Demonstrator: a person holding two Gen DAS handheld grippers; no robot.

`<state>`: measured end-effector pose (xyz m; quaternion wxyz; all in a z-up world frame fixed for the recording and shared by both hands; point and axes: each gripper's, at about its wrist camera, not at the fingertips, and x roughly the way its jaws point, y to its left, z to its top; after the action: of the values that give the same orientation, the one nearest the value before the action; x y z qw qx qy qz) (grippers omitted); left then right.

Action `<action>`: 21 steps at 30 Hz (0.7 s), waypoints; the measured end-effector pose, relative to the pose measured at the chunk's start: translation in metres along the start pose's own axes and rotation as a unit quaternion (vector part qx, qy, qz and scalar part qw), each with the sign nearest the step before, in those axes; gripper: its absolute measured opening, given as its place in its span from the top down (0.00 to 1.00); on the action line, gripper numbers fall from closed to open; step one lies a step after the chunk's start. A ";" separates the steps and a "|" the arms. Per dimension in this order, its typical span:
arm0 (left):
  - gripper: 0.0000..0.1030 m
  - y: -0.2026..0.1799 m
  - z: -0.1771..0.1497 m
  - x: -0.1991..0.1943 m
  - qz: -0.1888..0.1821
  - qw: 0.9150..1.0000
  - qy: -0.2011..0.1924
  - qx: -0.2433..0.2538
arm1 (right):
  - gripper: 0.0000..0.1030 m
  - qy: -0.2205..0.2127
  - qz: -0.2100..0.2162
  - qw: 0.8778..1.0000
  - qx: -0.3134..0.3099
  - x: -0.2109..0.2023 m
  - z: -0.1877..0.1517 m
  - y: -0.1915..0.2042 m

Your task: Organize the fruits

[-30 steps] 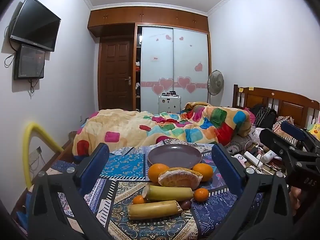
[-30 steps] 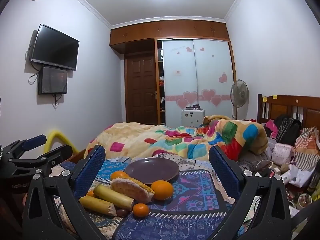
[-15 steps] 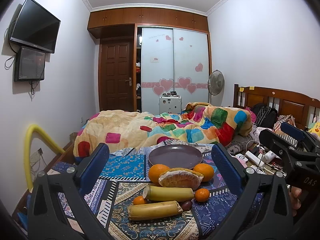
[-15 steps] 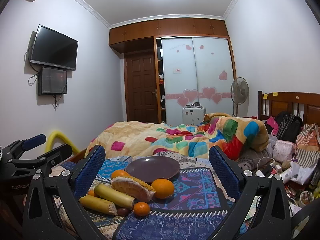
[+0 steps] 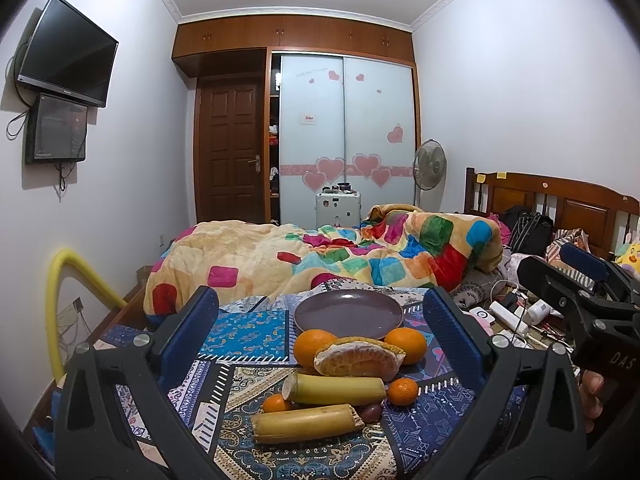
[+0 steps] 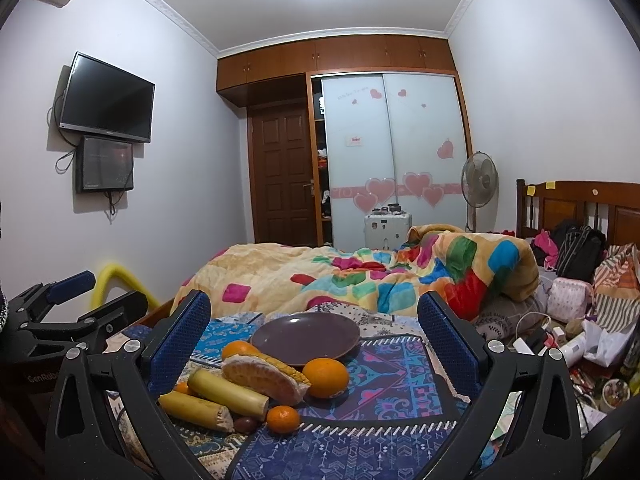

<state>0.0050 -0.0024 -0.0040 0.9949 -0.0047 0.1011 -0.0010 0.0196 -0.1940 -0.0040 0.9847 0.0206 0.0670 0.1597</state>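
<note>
Left wrist view: the left gripper (image 5: 320, 332) is held above a patterned blue cloth (image 5: 248, 332), its two blue-padded fingers (image 5: 190, 332) spread wide with nothing between them. Centred between the fingers lies a cluster of fruit. Farthest back sits an empty purple plate (image 5: 348, 314). Just in front of it are two oranges (image 5: 314, 346), left and right, with a peeled pomelo wedge (image 5: 358, 360) leaning between them. In front of the wedge lie two yellowish cane-like sticks (image 5: 336, 390), one behind the other, both lengthwise across the view. A small tangerine (image 5: 403, 392) sits at the right end of the rear stick, another at its left end, and a small dark round fruit (image 5: 372, 412) sits beside the front stick. At the right edge the right gripper (image 5: 580, 280) appears side-on, fingers apart, with part of a hand (image 5: 592, 396) below it. Behind the cloth is a bed with a colourful quilt (image 5: 320, 256).

Right wrist view: the right gripper (image 6: 314, 336) also hovers with its fingers wide apart and empty. The same fruit cluster lies left of centre on the cloth, the plate behind it with nothing on it. The left gripper (image 6: 76, 304) shows at the left edge, fingers apart.
</note>
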 end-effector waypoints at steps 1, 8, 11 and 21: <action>0.00 0.000 0.000 0.001 -0.001 1.000 0.000 0.000 | 0.00 0.000 0.000 1.000 0.000 0.000 0.000 0.000; 0.00 -0.002 -0.001 0.003 -0.001 1.000 0.000 0.001 | 0.00 0.002 0.001 1.000 0.002 0.001 0.000 -0.001; 0.00 -0.002 -0.001 0.004 -0.001 1.000 0.000 0.002 | 0.00 0.003 0.001 1.000 0.002 0.001 -0.001 0.000; 0.00 -0.003 -0.001 0.004 -0.002 1.000 -0.001 0.002 | 0.00 0.003 0.002 1.000 0.003 0.002 -0.001 0.001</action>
<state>0.0088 -0.0051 -0.0062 0.9949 -0.0027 0.1004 -0.0031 0.0211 -0.1928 -0.0052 0.9841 0.0227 0.0708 0.1612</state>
